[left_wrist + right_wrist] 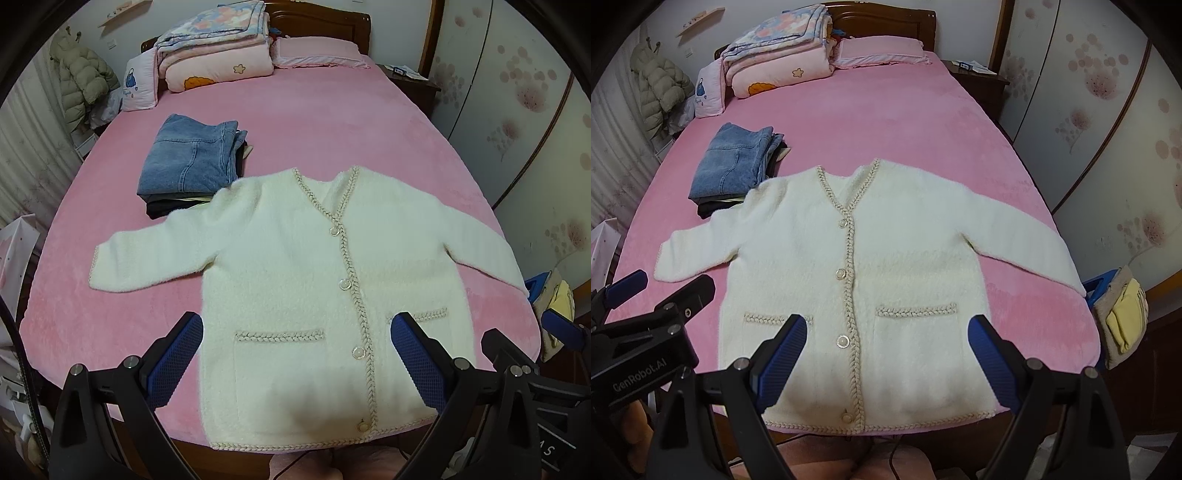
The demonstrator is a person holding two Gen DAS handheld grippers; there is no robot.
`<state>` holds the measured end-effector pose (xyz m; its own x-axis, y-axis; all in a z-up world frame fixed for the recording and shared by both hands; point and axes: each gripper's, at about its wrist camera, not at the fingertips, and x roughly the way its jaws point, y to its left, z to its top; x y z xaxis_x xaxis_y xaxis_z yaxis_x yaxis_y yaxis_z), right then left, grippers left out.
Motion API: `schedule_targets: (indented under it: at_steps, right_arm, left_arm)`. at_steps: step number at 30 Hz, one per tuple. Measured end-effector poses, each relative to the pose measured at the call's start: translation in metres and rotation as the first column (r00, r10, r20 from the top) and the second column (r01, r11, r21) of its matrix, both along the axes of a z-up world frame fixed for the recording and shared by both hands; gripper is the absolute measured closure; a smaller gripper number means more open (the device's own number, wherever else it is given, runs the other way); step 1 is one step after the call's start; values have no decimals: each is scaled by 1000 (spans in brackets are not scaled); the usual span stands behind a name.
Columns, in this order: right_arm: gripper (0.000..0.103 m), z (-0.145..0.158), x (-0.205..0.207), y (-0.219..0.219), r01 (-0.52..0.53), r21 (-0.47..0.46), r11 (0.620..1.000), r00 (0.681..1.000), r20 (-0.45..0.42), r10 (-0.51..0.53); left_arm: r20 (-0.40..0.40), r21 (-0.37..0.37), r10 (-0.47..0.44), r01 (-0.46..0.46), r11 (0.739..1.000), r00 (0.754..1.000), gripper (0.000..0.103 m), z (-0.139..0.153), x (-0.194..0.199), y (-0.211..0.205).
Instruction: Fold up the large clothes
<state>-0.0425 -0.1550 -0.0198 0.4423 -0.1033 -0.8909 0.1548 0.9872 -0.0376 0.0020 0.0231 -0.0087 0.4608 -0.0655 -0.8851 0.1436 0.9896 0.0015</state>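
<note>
Both tongs are hovering above the near hem of the white cardigan (295, 295), left tongs (295, 354) and right tongs (888, 354) spread wide, gripping nothing. The cardigan is lying flat, buttoned, on the pink bed (332, 122), folded jeans (192, 155) at 11 o'clock. The right wrist view is showing the left tongs' body at 9 o'clock.

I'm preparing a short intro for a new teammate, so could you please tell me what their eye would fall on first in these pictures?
First, the white cardigan, buttoned and spread flat with sleeves out on the near end of the pink bed. Next, the folded jeans topping a small stack beyond its left shoulder. Both the left gripper and the right gripper hover over the hem, jaws open, holding nothing.
</note>
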Motion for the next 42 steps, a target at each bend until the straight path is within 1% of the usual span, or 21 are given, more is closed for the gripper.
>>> schedule_targets:
  at_steps: [9, 18, 33, 38, 42]
  right_arm:
    - [13, 1, -1, 2, 1, -1, 1000, 1000, -4, -1]
    - [13, 5, -5, 6, 13, -4, 1000, 1000, 15, -13]
    - [13, 18, -13, 4, 81, 5, 997, 995, 60, -81]
    - [13, 20, -18, -7, 126, 15, 992, 989, 70, -126]
    - [13, 20, -22, -20, 165, 35, 986, 983, 74, -167]
  left_arm:
    - [-9, 3, 3, -3, 1000, 1000, 2, -1, -3, 6]
    - [4, -1, -3, 3, 1000, 1000, 2, 2, -7, 8]
    - [36, -24, -32, 33, 999, 999, 2, 12, -4, 10]
    - [40, -36, -50, 52, 998, 998, 2, 13, 0, 3]
    - [52, -35, -87, 89, 995, 995, 2, 15, 1, -11]
